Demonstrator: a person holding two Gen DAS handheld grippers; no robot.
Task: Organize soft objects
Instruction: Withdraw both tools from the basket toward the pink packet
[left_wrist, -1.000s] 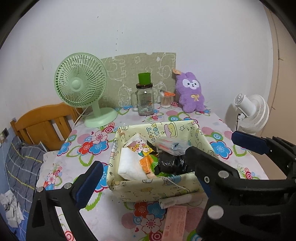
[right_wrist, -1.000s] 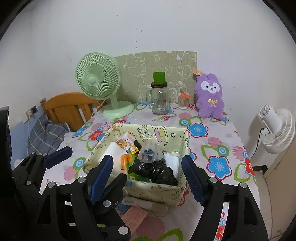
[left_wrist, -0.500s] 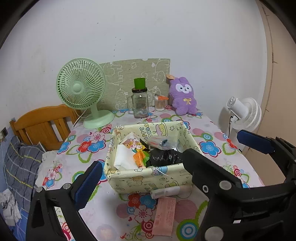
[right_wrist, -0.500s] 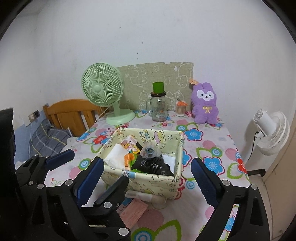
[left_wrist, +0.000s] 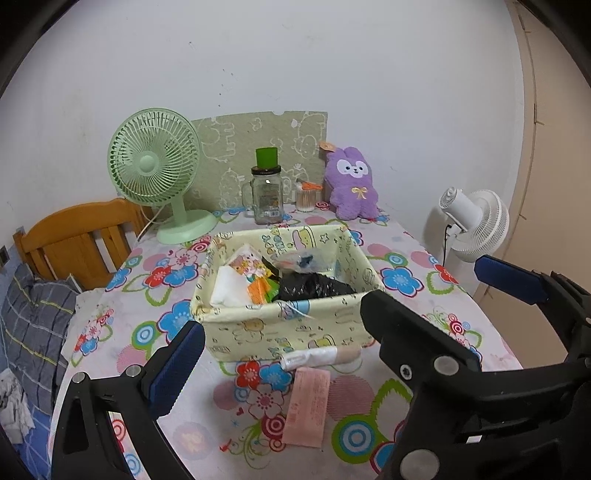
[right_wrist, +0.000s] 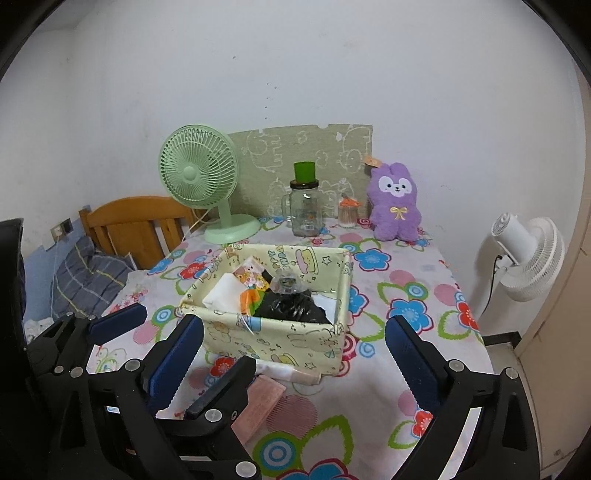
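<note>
fabric bin (left_wrist: 273, 328): inner back wall has upside-down lettering, looks like "HAPPY", rest too small to read
pink slip (left_wrist: 307, 408): printed, but unreadable
glass jar (left_wrist: 266, 201) label: too blurry

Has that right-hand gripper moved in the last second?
Yes. The right gripper has pulled back from the fabric basket: in its own view the basket and purple plush bunny look smaller.

- The left wrist view looks from the near table edge, slightly downward, toward the back wall.
- The right wrist view looks the same way, from a little further right.
- Both share the fabric basket (left_wrist: 258, 325) (right_wrist: 291, 343) and the purple plush (left_wrist: 352, 186) (right_wrist: 395, 206).
</note>
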